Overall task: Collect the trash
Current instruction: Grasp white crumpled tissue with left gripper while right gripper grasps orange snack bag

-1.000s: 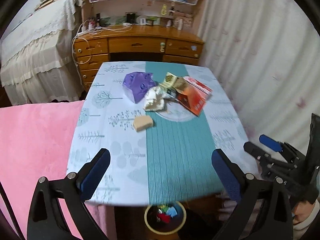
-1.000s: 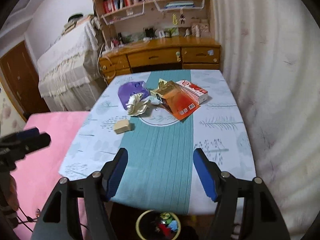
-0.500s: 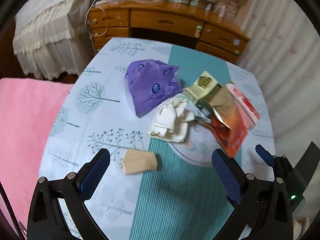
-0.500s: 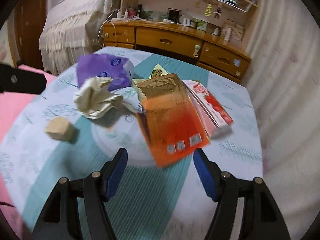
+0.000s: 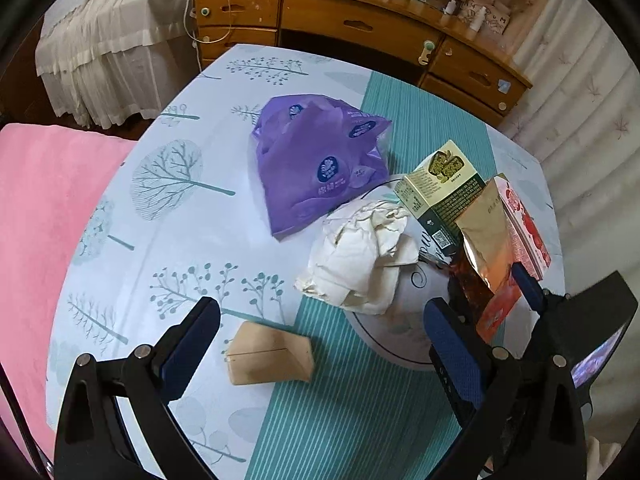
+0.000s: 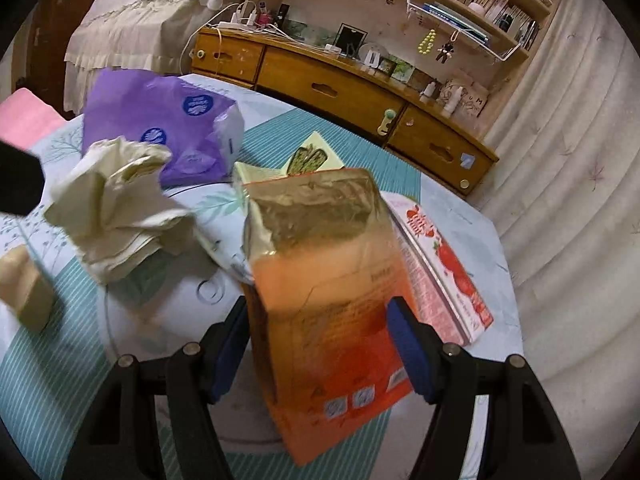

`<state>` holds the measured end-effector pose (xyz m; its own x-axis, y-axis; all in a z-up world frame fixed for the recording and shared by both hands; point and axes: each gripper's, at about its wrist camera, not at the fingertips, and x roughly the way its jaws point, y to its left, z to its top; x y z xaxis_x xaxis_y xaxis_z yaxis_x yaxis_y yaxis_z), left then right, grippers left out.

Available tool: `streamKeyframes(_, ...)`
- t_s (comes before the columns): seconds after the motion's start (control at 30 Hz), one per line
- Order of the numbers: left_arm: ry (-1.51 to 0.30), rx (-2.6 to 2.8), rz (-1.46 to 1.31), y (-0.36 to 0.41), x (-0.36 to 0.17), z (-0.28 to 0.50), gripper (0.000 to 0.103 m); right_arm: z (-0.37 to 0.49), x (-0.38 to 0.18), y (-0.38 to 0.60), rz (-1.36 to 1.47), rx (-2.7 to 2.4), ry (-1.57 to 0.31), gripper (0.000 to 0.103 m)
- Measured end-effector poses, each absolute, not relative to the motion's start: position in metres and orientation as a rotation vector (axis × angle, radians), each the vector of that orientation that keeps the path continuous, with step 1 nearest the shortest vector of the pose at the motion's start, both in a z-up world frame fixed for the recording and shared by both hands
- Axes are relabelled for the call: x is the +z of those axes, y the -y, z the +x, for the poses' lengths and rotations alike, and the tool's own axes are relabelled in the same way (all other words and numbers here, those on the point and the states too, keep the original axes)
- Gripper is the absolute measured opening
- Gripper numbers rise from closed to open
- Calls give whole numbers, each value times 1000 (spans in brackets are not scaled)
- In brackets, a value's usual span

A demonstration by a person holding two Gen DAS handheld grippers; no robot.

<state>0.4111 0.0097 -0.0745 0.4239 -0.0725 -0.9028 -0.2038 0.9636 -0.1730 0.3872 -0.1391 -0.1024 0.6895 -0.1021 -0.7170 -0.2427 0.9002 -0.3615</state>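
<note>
Fingers (image 6: 408, 344) of both grippers spread, gripping nothing; right pair flanks 1 orange pouch (image 6: 332, 304), contact unclear; 2 cartons (image 5: 436, 188) nearby.

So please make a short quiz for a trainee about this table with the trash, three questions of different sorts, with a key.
1. True or false: the right gripper is already clamped on the orange and gold foil pouch.
2. Which item lies nearest the left gripper? A. purple plastic tissue pack B. small tan paper wad C. pink strawberry carton
3. Fill in: the crumpled cream paper lies partly on the round white ___.

Key: 1. False, its open jaws only straddle the pouch. 2. B. 3. plate.
</note>
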Motion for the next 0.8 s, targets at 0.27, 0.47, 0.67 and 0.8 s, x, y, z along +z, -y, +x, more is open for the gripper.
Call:
streamKeyframes(0.27, -1157, 43, -257, -1, -82, 432, 101, 402, -100, 151, -402, 86, -825, 69)
streamKeyframes(0.47, -1193, 32, -243, 3, -93, 449, 101, 413, -90, 165, -303, 125, -866, 57)
streamKeyframes(0.67, -1219, 12, -210, 16, -99, 462, 101, 425, -75, 183, -185, 181, -940, 23)
streamKeyframes(0.8, -1255, -1, -186, 26, -106, 472, 101, 430, -66, 196, -109, 210, -978, 13)
